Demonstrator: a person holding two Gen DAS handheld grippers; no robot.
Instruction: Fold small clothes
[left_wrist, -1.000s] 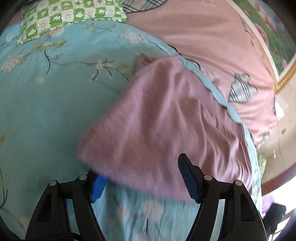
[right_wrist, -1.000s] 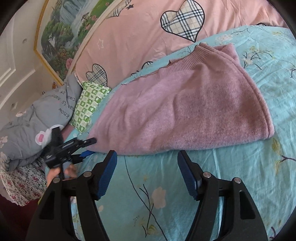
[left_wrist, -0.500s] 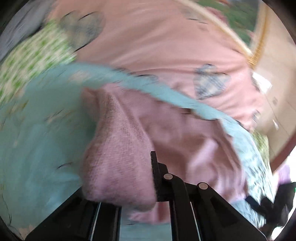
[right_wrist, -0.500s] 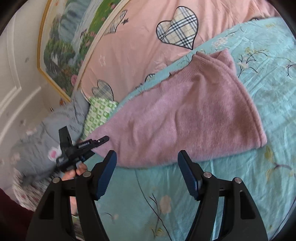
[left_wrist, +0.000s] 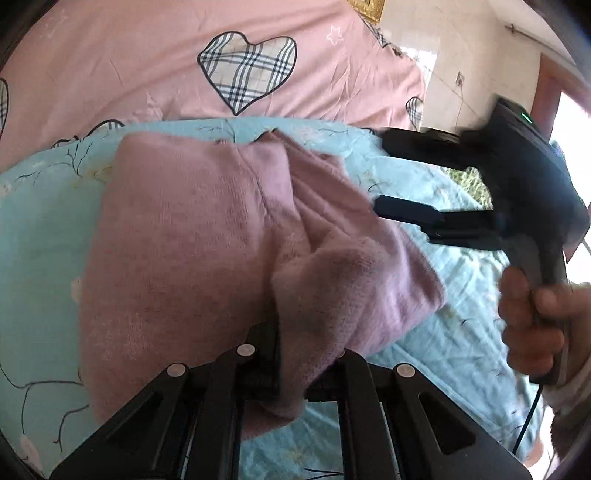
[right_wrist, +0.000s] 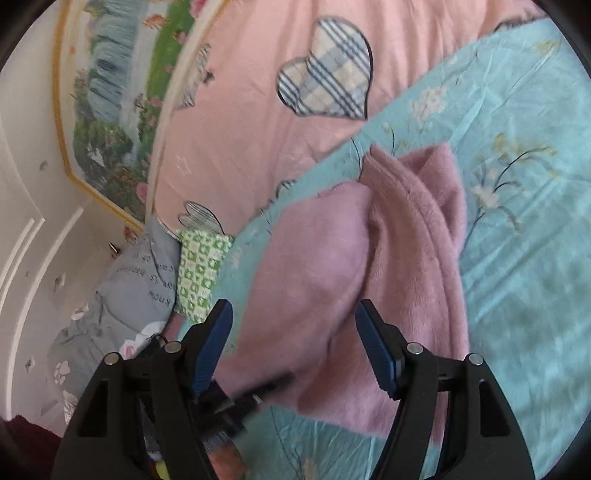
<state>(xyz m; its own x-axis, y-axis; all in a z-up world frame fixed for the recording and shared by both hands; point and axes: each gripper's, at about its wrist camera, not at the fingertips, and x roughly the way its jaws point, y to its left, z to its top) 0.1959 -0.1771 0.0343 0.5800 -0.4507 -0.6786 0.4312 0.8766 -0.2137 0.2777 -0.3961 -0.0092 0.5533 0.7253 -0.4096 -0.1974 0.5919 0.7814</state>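
The pink sweater (left_wrist: 192, 236), lying on the bed (left_wrist: 40, 229), was pinched at one edge by the left gripper (left_wrist: 284, 369) so that a fold could be carried over, while the right gripper (right_wrist: 295, 347) was held with fingers spread above it.
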